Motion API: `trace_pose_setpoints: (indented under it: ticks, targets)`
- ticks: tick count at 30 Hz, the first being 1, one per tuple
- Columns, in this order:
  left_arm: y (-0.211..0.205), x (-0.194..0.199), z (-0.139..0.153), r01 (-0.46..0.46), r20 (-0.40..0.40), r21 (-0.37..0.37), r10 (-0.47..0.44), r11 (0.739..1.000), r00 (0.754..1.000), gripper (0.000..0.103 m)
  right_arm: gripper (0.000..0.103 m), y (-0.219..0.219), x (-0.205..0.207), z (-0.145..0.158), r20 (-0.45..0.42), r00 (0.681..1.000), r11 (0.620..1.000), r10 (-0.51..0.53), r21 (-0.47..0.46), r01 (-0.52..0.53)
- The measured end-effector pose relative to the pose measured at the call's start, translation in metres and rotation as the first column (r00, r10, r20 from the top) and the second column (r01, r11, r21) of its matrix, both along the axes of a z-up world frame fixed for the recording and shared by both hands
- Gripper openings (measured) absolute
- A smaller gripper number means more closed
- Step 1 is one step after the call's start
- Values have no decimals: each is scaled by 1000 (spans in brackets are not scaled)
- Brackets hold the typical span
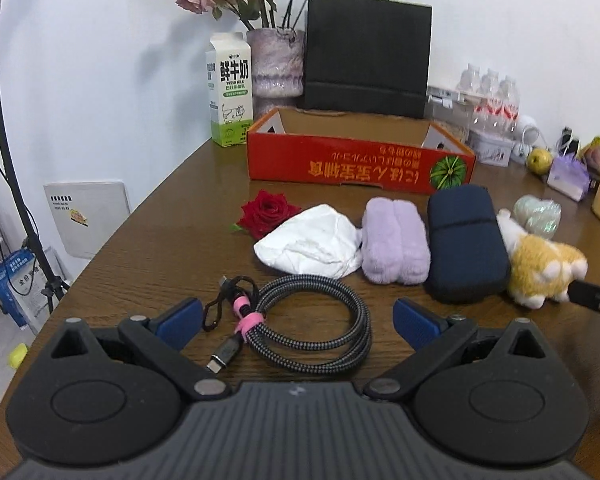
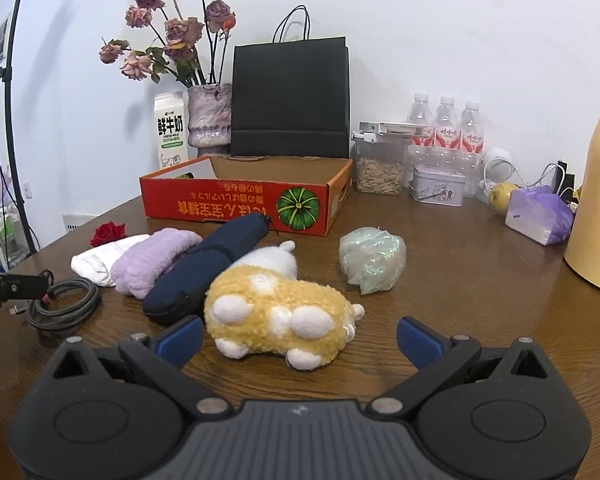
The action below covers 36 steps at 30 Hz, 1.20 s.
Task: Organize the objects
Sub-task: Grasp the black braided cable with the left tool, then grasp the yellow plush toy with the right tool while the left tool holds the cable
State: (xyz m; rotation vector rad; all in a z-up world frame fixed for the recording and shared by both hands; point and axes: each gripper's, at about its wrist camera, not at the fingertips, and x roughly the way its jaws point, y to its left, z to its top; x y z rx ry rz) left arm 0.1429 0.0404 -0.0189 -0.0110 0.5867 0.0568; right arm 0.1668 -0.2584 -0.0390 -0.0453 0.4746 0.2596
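My left gripper (image 1: pixel 298 322) is open, its blue fingers on either side of a coiled braided cable (image 1: pixel 300 320) on the brown table. Beyond lie a red rose (image 1: pixel 266 212), a white cloth (image 1: pixel 312 246), a purple fuzzy item (image 1: pixel 394 246), a navy pouch (image 1: pixel 466 244) and a yellow-and-white plush toy (image 1: pixel 540 264). My right gripper (image 2: pixel 300 338) is open, just in front of the plush toy (image 2: pixel 276 308). An iridescent wrapped bundle (image 2: pixel 372 260) lies to the right. The open red cardboard box (image 2: pixel 240 204) stands behind the row.
A milk carton (image 1: pixel 230 92), a vase of dried roses (image 1: pixel 276 62) and a black paper bag (image 1: pixel 366 56) stand at the back. Water bottles (image 2: pixel 446 132), a seed jar (image 2: pixel 380 172), a tin (image 2: pixel 438 186), a purple bag (image 2: pixel 540 214) and a yellow container (image 2: pixel 598 200) stand at right.
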Motion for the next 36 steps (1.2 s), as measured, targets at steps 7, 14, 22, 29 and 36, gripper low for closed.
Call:
trace_pose_setpoints:
  ticks: [7, 14, 22, 29, 36]
  targets:
    - [-7, 19, -11, 39, -64, 56, -36, 998, 997, 103, 103, -4, -1, -4, 45, 999, 999, -26, 27, 24]
    - [-9, 39, -19, 81, -144, 71, -70, 994, 987, 103, 103, -4, 1, -5, 37, 999, 999, -25, 35, 23]
    - [-2, 59, -29, 15, -195, -9, -17, 1000, 981, 103, 103, -7, 3, -5, 35, 999, 998, -37, 51, 35]
    - [-7, 54, -35, -34, -121, 0, 34, 999, 992, 103, 103, -7, 4, -5, 25, 999, 998, -35, 45, 34]
    - [-2, 43, -33, -39, -63, -78, 34, 996, 997, 94, 103, -2, 8, -6, 3, 999, 999, -43, 23, 43]
